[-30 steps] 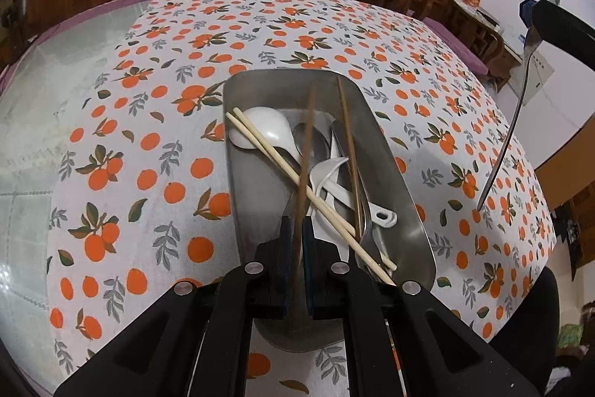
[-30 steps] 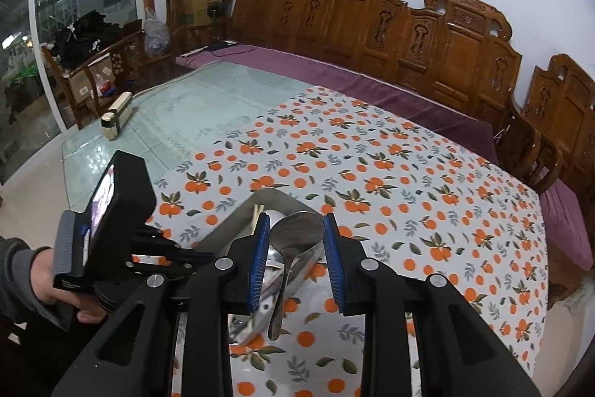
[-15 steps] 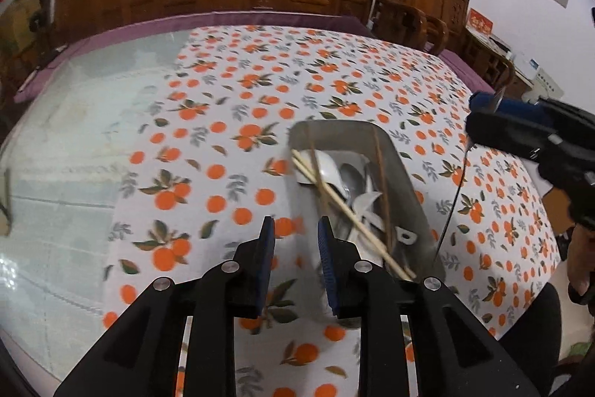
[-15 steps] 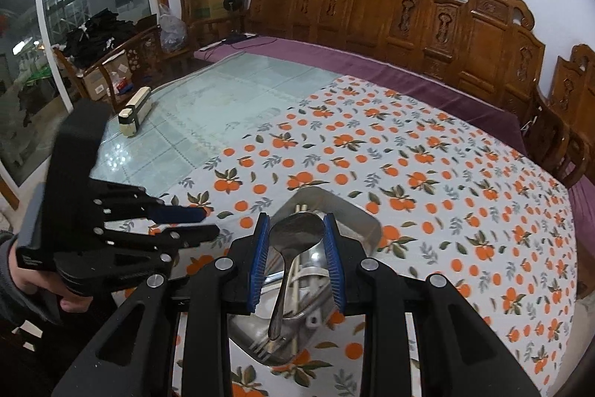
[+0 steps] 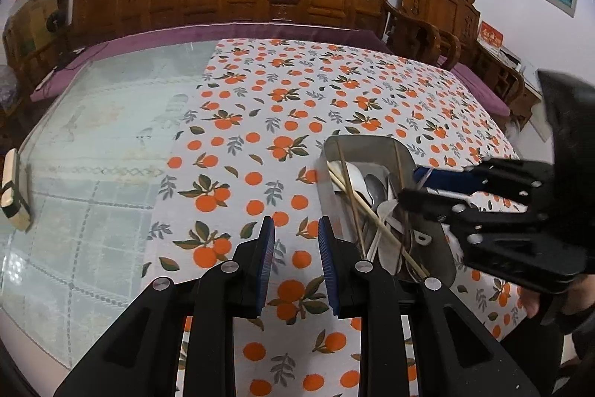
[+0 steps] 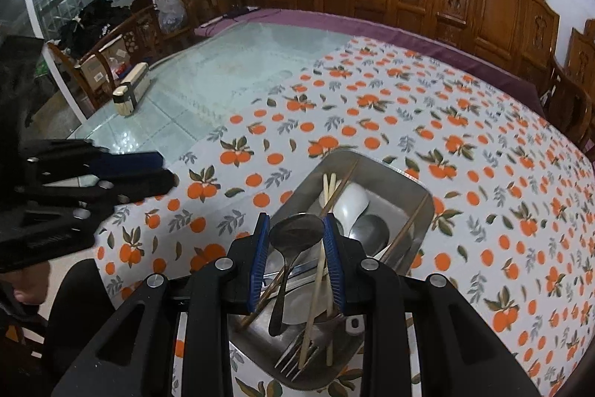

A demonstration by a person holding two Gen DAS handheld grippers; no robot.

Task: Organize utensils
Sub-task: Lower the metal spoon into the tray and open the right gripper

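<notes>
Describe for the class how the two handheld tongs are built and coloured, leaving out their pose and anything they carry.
Both tongs share one design. The left tongs and right tongs have matte black, angular arms with triangular cut-outs and round silver screw heads at the joints. Each finger carries a flat blue pad with fine ribbing on its inner face. No cables or printed markings show.

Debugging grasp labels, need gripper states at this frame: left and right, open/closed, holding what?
Left gripper: jaws have just been opening, open and empty, beside the metal tray.
Right gripper: closed on a metal spoon by its bowl, above the tray.
</notes>
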